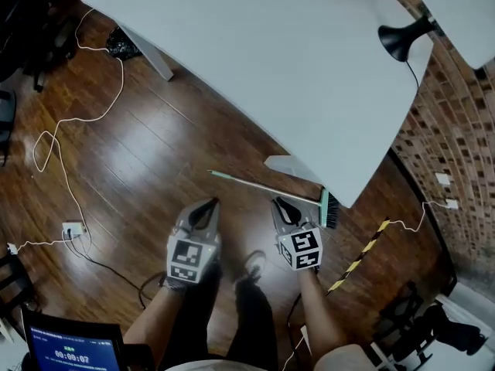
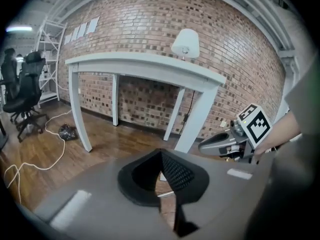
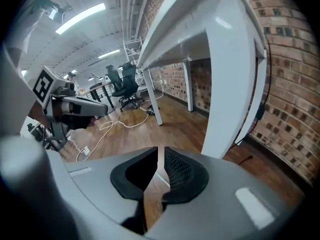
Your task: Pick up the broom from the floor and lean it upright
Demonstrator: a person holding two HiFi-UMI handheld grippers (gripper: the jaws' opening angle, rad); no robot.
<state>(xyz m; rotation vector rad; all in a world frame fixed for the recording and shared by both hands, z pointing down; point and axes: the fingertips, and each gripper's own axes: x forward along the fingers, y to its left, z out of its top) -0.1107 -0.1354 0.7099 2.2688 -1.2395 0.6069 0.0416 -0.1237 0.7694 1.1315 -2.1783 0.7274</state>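
The broom (image 1: 263, 185) lies flat on the wooden floor, its thin pale handle running from the left to a green-and-black brush head (image 1: 329, 209) by the table's corner. My left gripper (image 1: 210, 204) hovers just short of the handle's left part, its tips touching and nothing between them (image 2: 161, 154). My right gripper (image 1: 280, 204) hangs close above the handle near the brush head, with a narrow gap between its tips and nothing in it (image 3: 160, 151). Each gripper shows in the other's view: the right gripper (image 2: 202, 146), the left gripper (image 3: 105, 109).
A white table (image 1: 271, 52) stands beyond the broom, one leg's foot (image 1: 290, 167) right behind the handle. A black lamp (image 1: 402, 37) and a brick wall (image 1: 456, 137) are at right. A white cable (image 1: 77, 122), a socket strip (image 1: 72, 229) and a yellow-black striped cord (image 1: 360, 257) lie on the floor.
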